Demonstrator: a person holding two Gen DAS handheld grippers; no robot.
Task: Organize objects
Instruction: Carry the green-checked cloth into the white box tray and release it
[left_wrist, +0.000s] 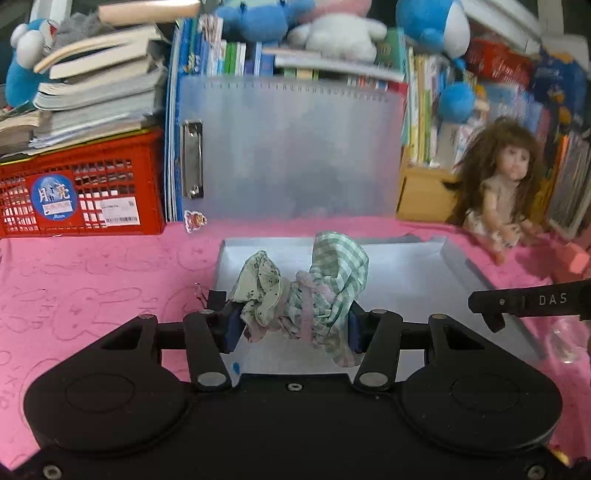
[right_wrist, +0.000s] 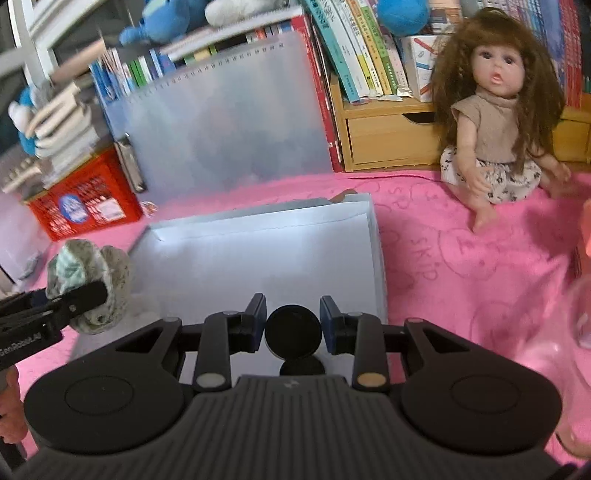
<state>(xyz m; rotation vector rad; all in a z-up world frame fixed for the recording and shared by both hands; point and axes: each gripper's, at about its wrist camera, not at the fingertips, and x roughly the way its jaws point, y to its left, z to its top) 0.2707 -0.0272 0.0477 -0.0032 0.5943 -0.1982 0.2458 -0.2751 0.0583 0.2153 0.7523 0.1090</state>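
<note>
Blurring at the right edge: a clear glass vessel (right_wrist: 546, 332), hard to identify. Tilting downward over the white tray (left_wrist: 461, 266), left claw (left_wrist: 291, 325) clamping bundled doll clothes (left_wrist: 306, 291); right claw (right_wrist: 292, 325) gripping a round black cap (right_wrist: 291, 332).

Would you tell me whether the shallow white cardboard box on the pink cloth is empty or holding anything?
Empty: the shallow white cardboard box shows only its bare white floor in the right wrist view.

My left gripper (left_wrist: 293, 325) is matte black: two rounded housings with shallow discs, angular linkage arms pinned by silver rivets, blue pads inside the jaws, small screws at the bottom corners. My right gripper (right_wrist: 293, 325) matches, but its centre plate is ribbed grey and one pivot rivet looks brassy. White lettering, "DAS" and "GenRobot.AI", marks the fingers' outer sides.
</note>
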